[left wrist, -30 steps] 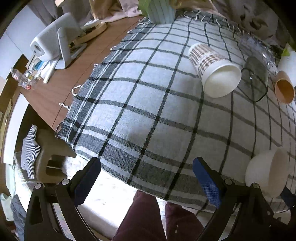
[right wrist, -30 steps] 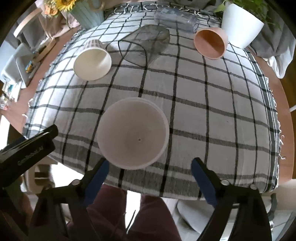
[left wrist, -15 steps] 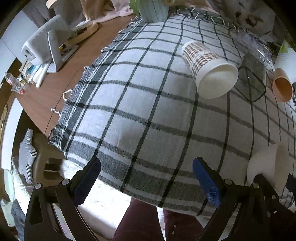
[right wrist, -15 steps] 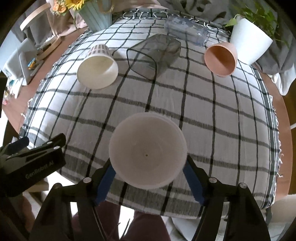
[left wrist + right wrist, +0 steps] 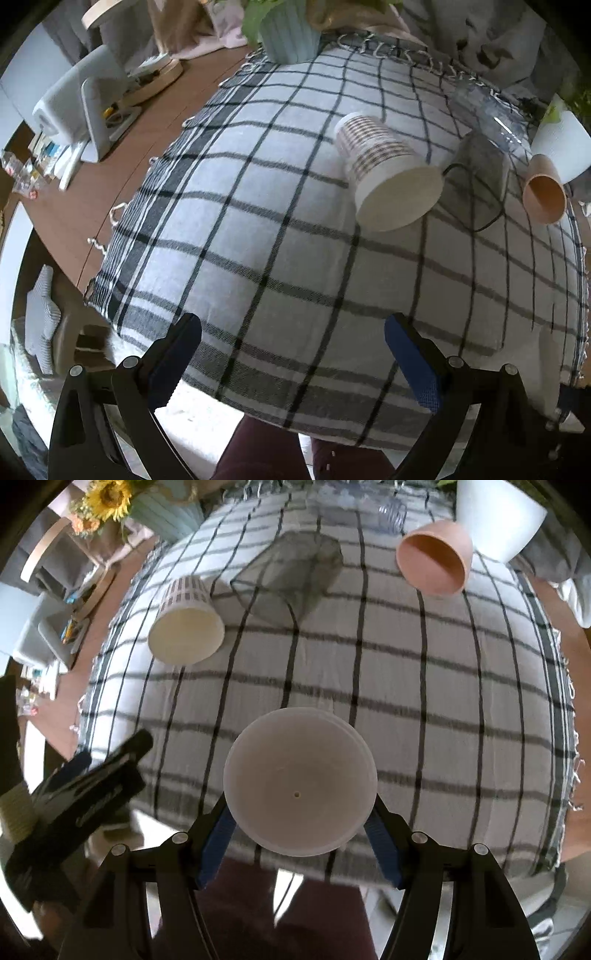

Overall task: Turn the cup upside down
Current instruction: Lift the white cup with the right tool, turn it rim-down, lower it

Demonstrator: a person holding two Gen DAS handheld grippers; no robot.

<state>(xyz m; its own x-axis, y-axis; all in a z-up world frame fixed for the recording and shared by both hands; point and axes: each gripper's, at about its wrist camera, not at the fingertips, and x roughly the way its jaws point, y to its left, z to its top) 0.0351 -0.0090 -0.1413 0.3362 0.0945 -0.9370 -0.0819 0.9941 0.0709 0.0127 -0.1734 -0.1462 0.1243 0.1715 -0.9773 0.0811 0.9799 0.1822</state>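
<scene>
My right gripper [image 5: 299, 834] is shut on a white plastic cup [image 5: 300, 781], one finger on each side of it. The cup is lifted off the checked tablecloth [image 5: 424, 686] and its open mouth faces the right wrist camera. My left gripper [image 5: 291, 354] is open and empty above the near edge of the tablecloth [image 5: 258, 240]. It also shows at the lower left of the right wrist view [image 5: 85, 786]. The white cup is out of the left wrist view.
Several other cups lie on their sides farther back: a patterned paper cup [image 5: 186, 627] [image 5: 388, 173], a smoky clear cup [image 5: 291, 579] [image 5: 476, 177], a peach cup [image 5: 436, 561] [image 5: 543, 192] and a clear glass [image 5: 388, 509]. A white plant pot [image 5: 498, 513] and a pale green vase [image 5: 291, 33] stand at the back edge.
My right gripper closed around the white cup and lifted it off the cloth. The left gripper moved forward over the table edge, staying open.
</scene>
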